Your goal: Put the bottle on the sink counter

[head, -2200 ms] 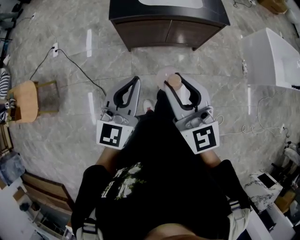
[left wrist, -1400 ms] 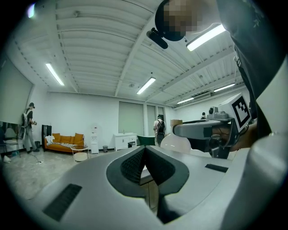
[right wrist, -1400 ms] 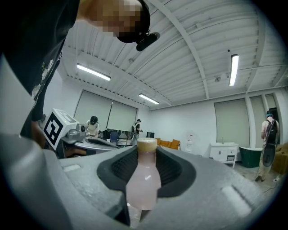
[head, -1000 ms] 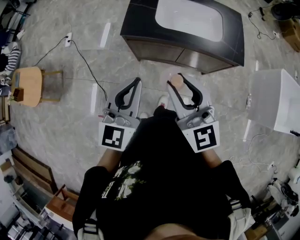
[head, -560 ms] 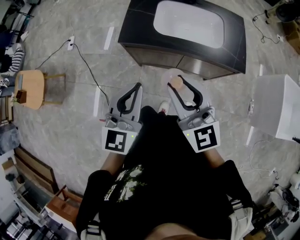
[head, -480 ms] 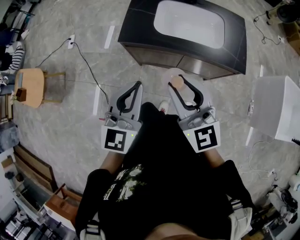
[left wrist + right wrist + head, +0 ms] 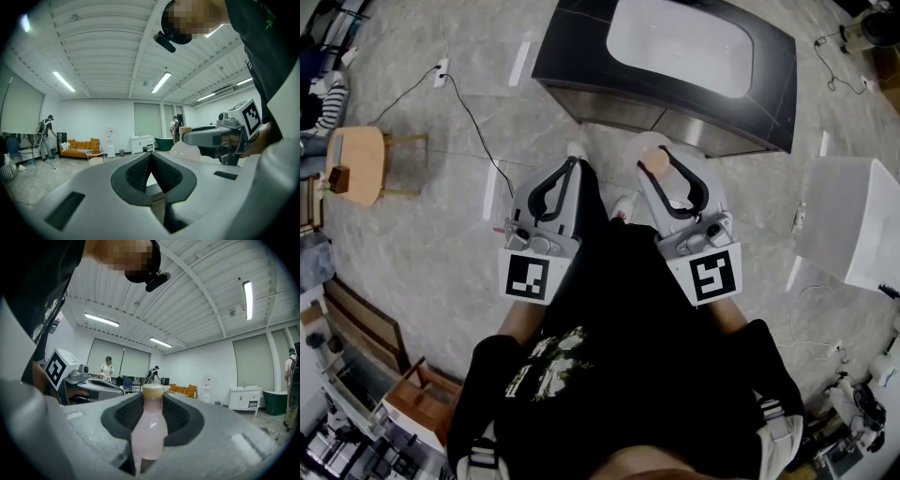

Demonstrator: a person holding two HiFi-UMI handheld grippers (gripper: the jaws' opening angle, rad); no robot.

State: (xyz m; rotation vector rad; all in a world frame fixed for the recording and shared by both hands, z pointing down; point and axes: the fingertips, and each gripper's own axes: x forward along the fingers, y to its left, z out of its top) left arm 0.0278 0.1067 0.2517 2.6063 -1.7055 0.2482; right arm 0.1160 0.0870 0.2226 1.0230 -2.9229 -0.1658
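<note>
Close in front of your body, your left gripper (image 7: 573, 164) has its jaws pressed together with nothing between them. Just beside it, your right gripper (image 7: 658, 165) pinches the pale pink bottle (image 7: 150, 427) upright, its tan cap poking above the pads. Farther ahead on the marble floor (image 7: 441, 206) stands the dark sink counter (image 7: 581, 56) with its white basin (image 7: 680, 42); the bottle is not yet on it.
</note>
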